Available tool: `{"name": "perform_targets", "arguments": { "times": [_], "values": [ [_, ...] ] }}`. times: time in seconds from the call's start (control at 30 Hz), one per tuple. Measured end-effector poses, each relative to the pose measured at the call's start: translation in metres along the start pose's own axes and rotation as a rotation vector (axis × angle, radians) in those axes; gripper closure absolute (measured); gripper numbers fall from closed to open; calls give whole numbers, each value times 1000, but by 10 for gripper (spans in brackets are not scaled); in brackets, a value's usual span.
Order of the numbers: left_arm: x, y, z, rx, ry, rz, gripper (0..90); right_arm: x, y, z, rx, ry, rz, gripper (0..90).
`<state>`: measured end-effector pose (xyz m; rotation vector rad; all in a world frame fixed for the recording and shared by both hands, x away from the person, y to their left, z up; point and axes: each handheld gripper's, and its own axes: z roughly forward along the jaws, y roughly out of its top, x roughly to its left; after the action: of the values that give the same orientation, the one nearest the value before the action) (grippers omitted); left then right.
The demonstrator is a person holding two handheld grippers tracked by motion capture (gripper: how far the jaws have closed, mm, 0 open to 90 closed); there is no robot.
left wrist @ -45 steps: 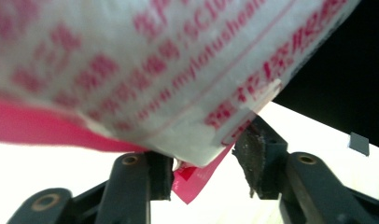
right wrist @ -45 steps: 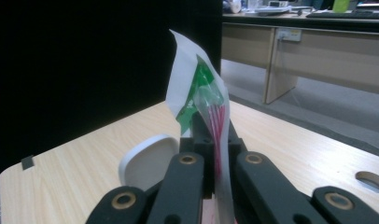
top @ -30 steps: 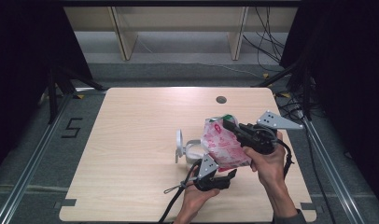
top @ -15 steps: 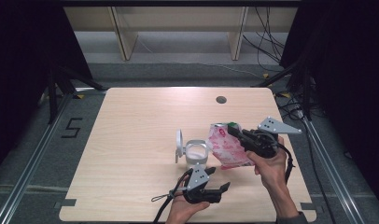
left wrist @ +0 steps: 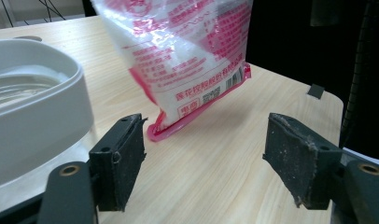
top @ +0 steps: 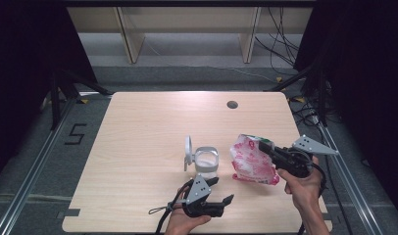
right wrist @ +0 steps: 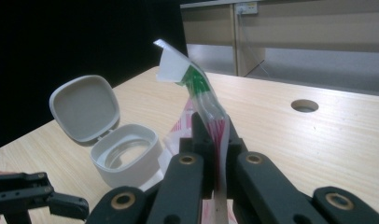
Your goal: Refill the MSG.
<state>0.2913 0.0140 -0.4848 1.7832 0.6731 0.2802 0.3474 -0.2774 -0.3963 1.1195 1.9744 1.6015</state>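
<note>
In the high view the right gripper (top: 265, 147) sits at the lower right of the frame, clamped on the top edge of a pink-and-white bag (top: 251, 164). The bag hangs from the jaws, tilted, with its lower end on or just above the table (top: 138, 137); from this angle it is hard to say whether it quite touches. In the right gripper view the two black jaws stand pressed together at the bottom centre with the bag's (right wrist: 204, 100) flattened top strip rising between them, a green and white flap bent over at its tip.

Just left of the bag, near the middle of the high view, stands a small white jar (top: 206, 161) with its hinged lid (top: 187, 151) flipped up on its left side. The right gripper view shows the jar (right wrist: 127, 158) at centre left, lid (right wrist: 85, 109) open and upright behind it.

The left gripper (top: 221, 193) lies at the bottom centre of the high view, below the jar, held in a hand (top: 185, 223). Its jaws have just been opening and now stand well apart with nothing between them. In the left gripper view the bag's (left wrist: 187, 56) printed lower part fills the upper centre, beyond the jaws, and the jar's wall (left wrist: 33, 107) sits at the left edge.
</note>
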Motion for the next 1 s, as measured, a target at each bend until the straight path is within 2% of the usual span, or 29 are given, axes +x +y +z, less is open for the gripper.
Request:
{"name": "perform_targets", "arguments": {
  "times": [0.1, 0.17, 0.2, 0.27, 0.33, 0.37, 0.4, 0.43, 0.5, 0.53, 0.57, 0.6, 0.63, 0.7, 0.73, 0.77, 0.8, 0.83, 0.9, 0.97, 1.0],
  "values": [
    [3, 0, -7, -10, 3, 8, 273, -1, -3, -6, 12, -1, -12, 900],
    [7, 2, -14, -2, 19, 19, 268, -1, -5, -10, 15, -23, -13, 900],
    [9, 3, -17, -15, 22, 0, 266, -3, -7, -11, 17, -27, -20, 900],
    [11, 5, -23, -24, 42, 1, 264, -6, -10, -16, 26, -42, -2, 900],
    [15, 7, -30, -15, 50, 17, 264, -11, -13, -19, 32, -51, 8, 900],
    [16, 8, -33, -17, 59, 22, 264, -15, -15, -19, 16, -57, -16, 900],
    [18, 10, -37, -30, 61, 26, 266, -16, -16, -21, 21, -55, 21, 900],
    [21, 12, -40, -34, 70, 43, 268, -19, -17, -22, 23, -57, 4, 900],
    [24, 14, -47, -29, 86, 38, 267, -20, -20, -24, 33, -73, 47, 900],
    [26, 13, -49, -28, 89, 40, 265, -25, -21, -23, 18, -79, 13, 900],
    [28, 12, -51, -25, 90, 36, 265, -26, -22, -23, 31, -84, 29, 900],
    [31, 11, -53, -23, 97, 29, 265, -29, -24, -23, 27, -100, 7, 900],
    [33, 11, -54, -20, 105, 18, 265, -29, -26, -23, 31, -106, 41, 900],
    [36, 9, -57, -22, 118, 12, 265, -33, -30, -23, 36, -109, 44, 900],
    [36, 8, -58, -32, 113, 8, 264, -33, -31, -24, 43, -128, 69, 900],
    [39, 8, -59, -18, 106, 31, 263, -36, -32, -24, 51, -121, 37, 900],
    [40, 7, -59, -30, 102, 25, 262, -35, -34, -24, 46, -135, 72, 900],
    [41, 7, -60, -22, 116, 6, 261, -38, -35, -24, 46, -135, 43, 900],
    [44, 8, -61, -12, 132, -1, 263, -40, -38, -23, 41, -143, 75, 899],
    [47, 8, -62, -15, 134, -4, 265, -44, -38, -24, 35, -145, 58, 898],
    [49, 8, -62, -21, 126, -2, 265, -42, -39, -24, 34, -143, 90, 897]
  ]
}}
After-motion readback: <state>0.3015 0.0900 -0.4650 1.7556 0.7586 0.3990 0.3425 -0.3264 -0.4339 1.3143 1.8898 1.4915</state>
